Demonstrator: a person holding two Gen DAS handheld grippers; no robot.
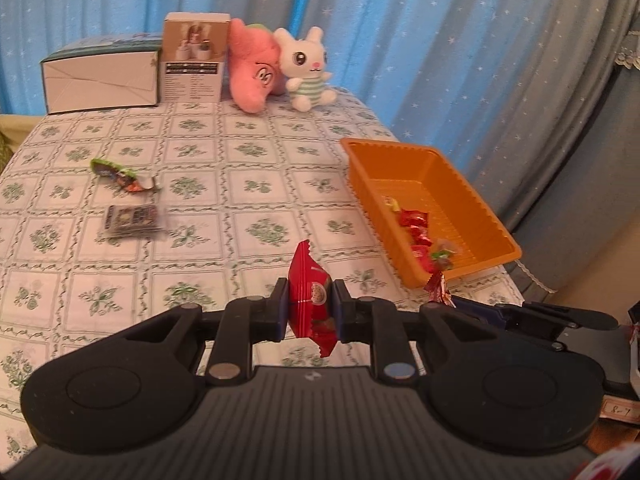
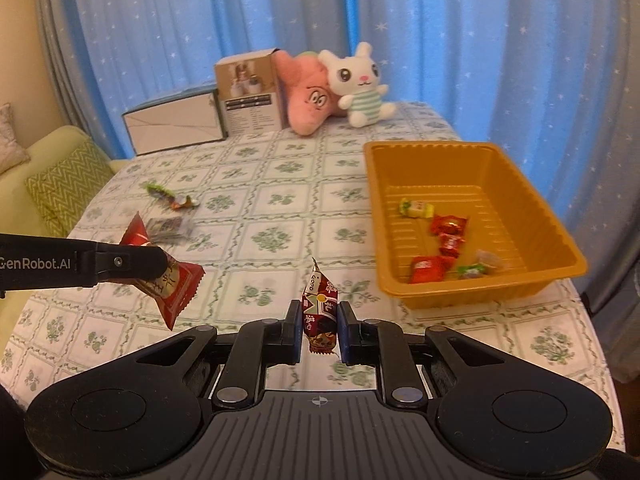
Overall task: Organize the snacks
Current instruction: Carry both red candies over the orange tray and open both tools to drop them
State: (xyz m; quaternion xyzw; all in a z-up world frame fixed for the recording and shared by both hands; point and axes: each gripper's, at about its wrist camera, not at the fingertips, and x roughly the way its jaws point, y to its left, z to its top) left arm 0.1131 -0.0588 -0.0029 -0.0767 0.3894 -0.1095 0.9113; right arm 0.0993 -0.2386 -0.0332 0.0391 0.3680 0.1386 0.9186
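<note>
A home living space, we judge: star-print blue curtains (image 2: 160,20) across the frame's top, green sofa (image 2: 48,184) with cushion at left edge, floral tablecloth (image 2: 260,208) centre, plush toys (image 2: 360,84) at upper centre.

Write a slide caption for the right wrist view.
Right gripper holds a candy near the orange tray.

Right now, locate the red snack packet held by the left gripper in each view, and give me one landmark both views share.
Left wrist view: the red snack packet is low centre, clamped in the left gripper.
Right wrist view: it is at the left, hanging above the tablecloth.
Shared landmark: the orange tray at the right.
</note>
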